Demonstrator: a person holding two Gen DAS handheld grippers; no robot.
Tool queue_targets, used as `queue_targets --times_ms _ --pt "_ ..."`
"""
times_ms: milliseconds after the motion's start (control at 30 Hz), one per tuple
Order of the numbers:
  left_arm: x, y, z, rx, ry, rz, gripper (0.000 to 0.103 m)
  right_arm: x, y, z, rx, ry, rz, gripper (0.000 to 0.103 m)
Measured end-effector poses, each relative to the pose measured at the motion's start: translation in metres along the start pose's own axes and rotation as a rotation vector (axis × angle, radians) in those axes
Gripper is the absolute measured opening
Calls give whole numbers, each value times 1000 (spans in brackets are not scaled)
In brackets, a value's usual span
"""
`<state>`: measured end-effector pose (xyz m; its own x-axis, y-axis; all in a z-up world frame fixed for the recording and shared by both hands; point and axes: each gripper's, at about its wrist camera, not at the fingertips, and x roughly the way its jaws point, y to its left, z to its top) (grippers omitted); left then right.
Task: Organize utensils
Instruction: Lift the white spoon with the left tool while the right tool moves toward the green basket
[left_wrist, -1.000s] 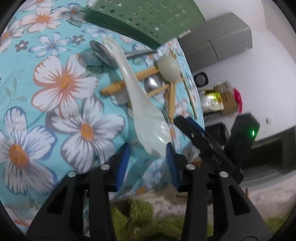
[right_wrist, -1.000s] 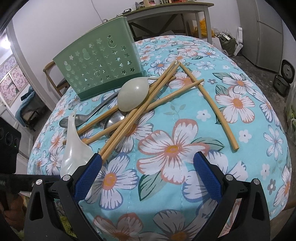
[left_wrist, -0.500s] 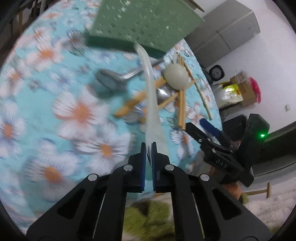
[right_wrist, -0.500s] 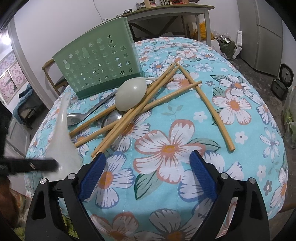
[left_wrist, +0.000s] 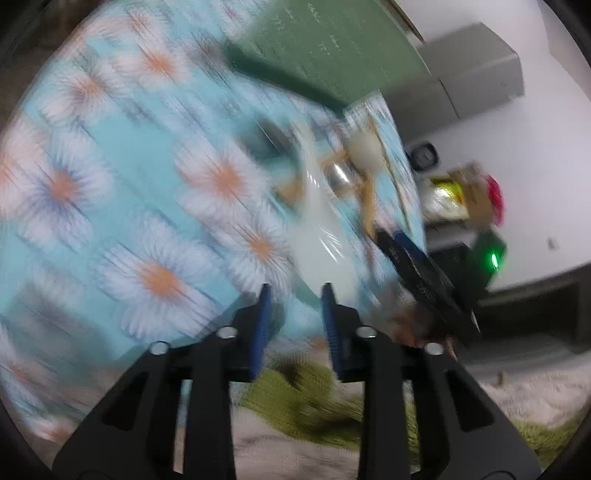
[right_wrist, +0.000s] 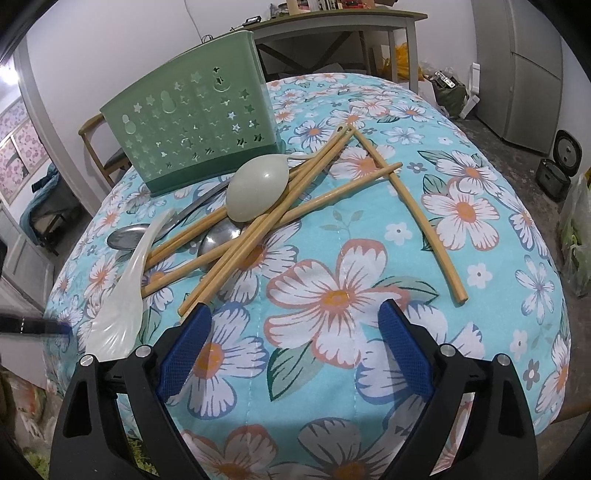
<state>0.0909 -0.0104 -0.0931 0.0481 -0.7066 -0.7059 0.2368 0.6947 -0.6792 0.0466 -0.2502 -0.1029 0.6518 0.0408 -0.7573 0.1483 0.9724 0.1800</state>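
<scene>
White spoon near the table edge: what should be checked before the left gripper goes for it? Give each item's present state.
1. White spoon lying on the table: ok.
2. Left gripper jaws opening, spoon between them: cannot tell, its view is blurred.
3. Spoon handle free of the chopsticks: cannot tell, their ends lie close beside it.
4. Green holder upright: ok.
5. Right gripper open and empty: ok.

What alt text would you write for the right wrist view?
An open blue-padded tool hovers over a floral tablecloth, nothing between its pads. Beyond lie scattered bamboo chopsticks, a translucent white plastic spoon and a green perforated plastic utensil holder.
</scene>
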Motion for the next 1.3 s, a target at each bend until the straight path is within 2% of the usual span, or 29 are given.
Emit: queue_targets --times_ms 67,133,367,467,533,600,667,767,800,900,1000,1200,1300 --pt "19 -7 -6 -7 22 -32 34 0 -1 -1 -3 -4 4 90" --pt "37 -9 -10 -27 36 -27 34 -1 -1 -2 -7 -7 8 90" --pt "41 -4 -9 -74 -77 -67 34 -3 -2 -5 -22 -19 20 90" --pt "32 -4 -7 -63 -110 -86 32 -3 -2 -5 -20 -21 23 90" --pt "35 -9 -3 -46 -129 -89 29 -4 -2 -5 -23 -22 22 90" --pt "40 -7 2 -70 -136 -70 25 -4 -2 -5 -24 -22 20 90" --pt "40 1 1 -106 -147 -64 15 -4 -1 -5 -29 -20 15 90" --pt "37 7 3 -126 -164 -49 7 -4 1 -5 -35 -16 7 90" --pt "35 8 3 -124 -163 -40 5 -4 1 -4 -37 -16 5 90" --pt "22 8 2 -99 -153 -14 3 -7 3 1 -49 -24 -3 81" --pt "-3 3 5 -40 -202 24 2 -14 8 8 -76 -53 -5 76" --pt "-54 24 15 -47 -291 56 1 -29 36 30 -181 -126 32 74" --pt "-71 47 26 -82 -301 127 1 -31 61 37 -265 -142 87 74"
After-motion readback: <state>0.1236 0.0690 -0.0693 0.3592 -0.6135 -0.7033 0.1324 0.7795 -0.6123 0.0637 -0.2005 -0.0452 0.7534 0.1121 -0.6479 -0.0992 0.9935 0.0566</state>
